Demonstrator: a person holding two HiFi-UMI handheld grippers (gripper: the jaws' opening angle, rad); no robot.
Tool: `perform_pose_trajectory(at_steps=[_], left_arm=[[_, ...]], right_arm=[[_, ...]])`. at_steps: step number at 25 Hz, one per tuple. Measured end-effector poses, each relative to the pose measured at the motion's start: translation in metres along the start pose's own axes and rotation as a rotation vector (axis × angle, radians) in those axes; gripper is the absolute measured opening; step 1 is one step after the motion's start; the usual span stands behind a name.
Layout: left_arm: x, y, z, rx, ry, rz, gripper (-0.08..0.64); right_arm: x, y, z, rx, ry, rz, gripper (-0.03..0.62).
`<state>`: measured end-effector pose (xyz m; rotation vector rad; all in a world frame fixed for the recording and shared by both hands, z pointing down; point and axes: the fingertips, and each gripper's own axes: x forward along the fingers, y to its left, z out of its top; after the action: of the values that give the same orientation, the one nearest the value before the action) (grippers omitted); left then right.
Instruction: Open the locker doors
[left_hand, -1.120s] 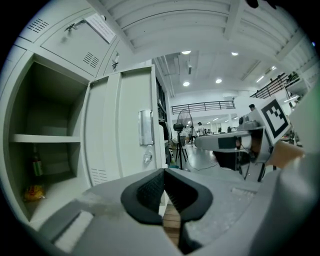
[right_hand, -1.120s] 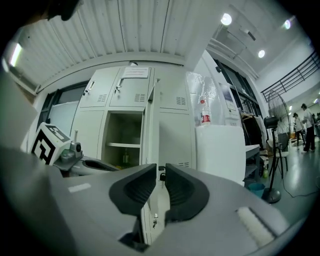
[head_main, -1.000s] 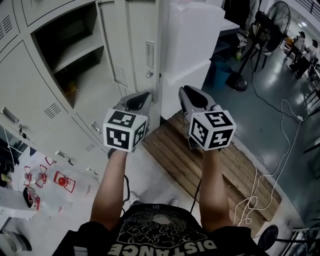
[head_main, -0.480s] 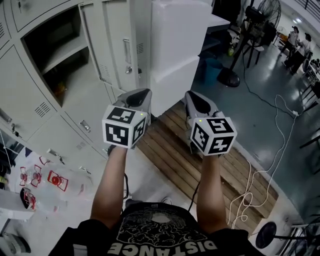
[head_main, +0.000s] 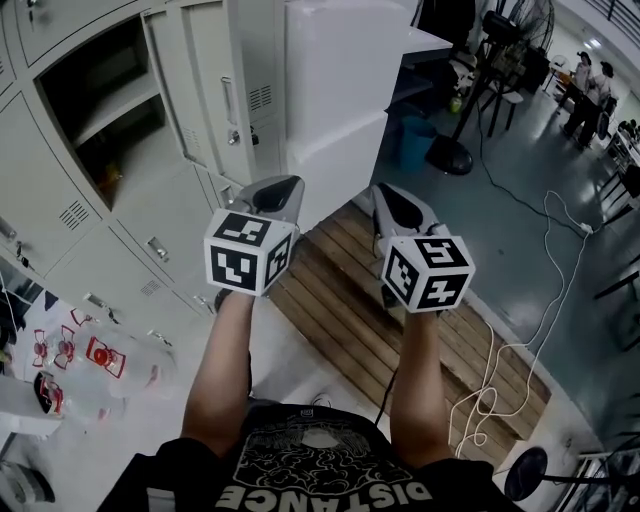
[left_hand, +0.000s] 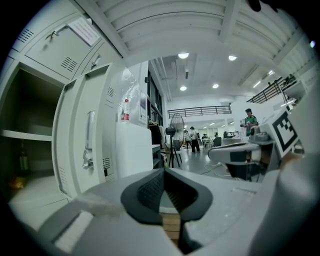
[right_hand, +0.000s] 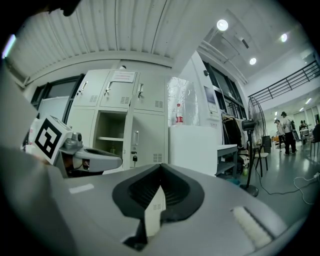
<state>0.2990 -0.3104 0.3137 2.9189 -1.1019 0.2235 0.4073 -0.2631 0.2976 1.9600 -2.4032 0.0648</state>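
Note:
A bank of pale grey lockers (head_main: 150, 215) fills the left of the head view. One compartment (head_main: 95, 110) stands open, dark inside with a shelf. Beside it a tall door (head_main: 225, 90) with a handle is closed; the left gripper view has the same door (left_hand: 87, 145). My left gripper (head_main: 283, 186) and right gripper (head_main: 385, 192) hang side by side in the air over the floor, clear of the lockers and touching nothing. Both are shut and empty, with the left pads (left_hand: 163, 171) and the right pads (right_hand: 160, 167) meeting at their tips.
A tall white cabinet (head_main: 335, 90) stands right of the lockers on a wooden pallet (head_main: 400, 340). A blue bin (head_main: 413, 140), a standing fan (head_main: 455, 150) and loose white cable (head_main: 520, 340) lie to the right. People (head_main: 585, 95) stand far off.
The head view has swung: the lockers and the white cabinet have slid left and up in the picture. Both grippers stay side by side at about the same height.

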Motion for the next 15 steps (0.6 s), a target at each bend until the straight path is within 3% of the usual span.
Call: perform_pose_trajectory(at_steps=[15], left_arm=[[-0.0017,-0.0055,0.004,0.005,0.002,0.025,0.0]], right_arm=[[-0.0047,-0.0034,0.0036,-0.007,-0.002,0.025,-0.002]])
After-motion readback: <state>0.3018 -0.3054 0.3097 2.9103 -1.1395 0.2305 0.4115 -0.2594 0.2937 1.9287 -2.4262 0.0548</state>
